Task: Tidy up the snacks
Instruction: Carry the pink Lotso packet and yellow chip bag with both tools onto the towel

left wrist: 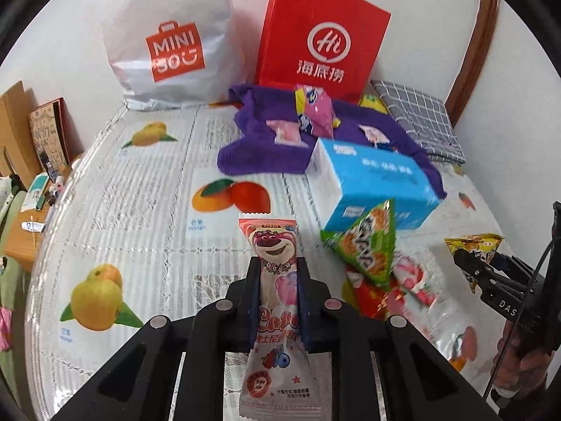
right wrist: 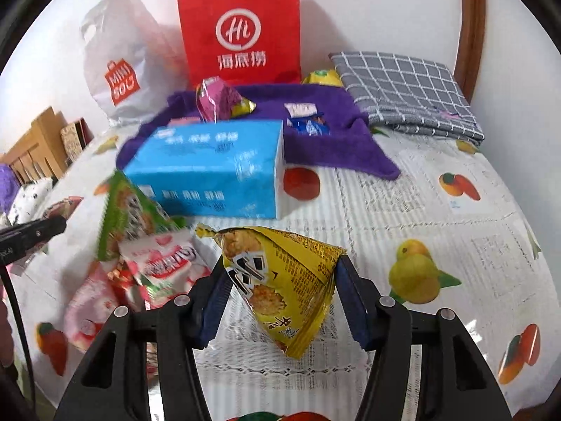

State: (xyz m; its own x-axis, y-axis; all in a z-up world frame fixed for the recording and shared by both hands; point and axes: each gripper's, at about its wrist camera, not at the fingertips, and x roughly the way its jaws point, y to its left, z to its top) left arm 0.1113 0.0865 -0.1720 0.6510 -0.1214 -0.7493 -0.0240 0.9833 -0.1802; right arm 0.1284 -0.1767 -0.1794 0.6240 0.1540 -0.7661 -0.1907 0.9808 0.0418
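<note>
My left gripper (left wrist: 278, 275) is shut on a long pink snack packet with a bear on it (left wrist: 275, 245), held upright between the pads above the table. My right gripper (right wrist: 282, 277) is shut on a yellow triangular snack packet (right wrist: 280, 280), its pads pressing both sides. From the left wrist view that right gripper (left wrist: 468, 263) and the yellow packet (left wrist: 473, 244) show at the right edge. A green triangular packet (left wrist: 364, 249) leans on a pile of pink and red packets (left wrist: 406, 280).
A blue tissue box (right wrist: 210, 168) lies mid-table on a fruit-print tablecloth (left wrist: 140, 193). Behind it a purple towel (right wrist: 315, 144) carries a few small snacks. A red paper bag (right wrist: 242, 35), a white shopping bag (left wrist: 168, 35) and a folded grey checked cloth (right wrist: 406, 94) stand at the back.
</note>
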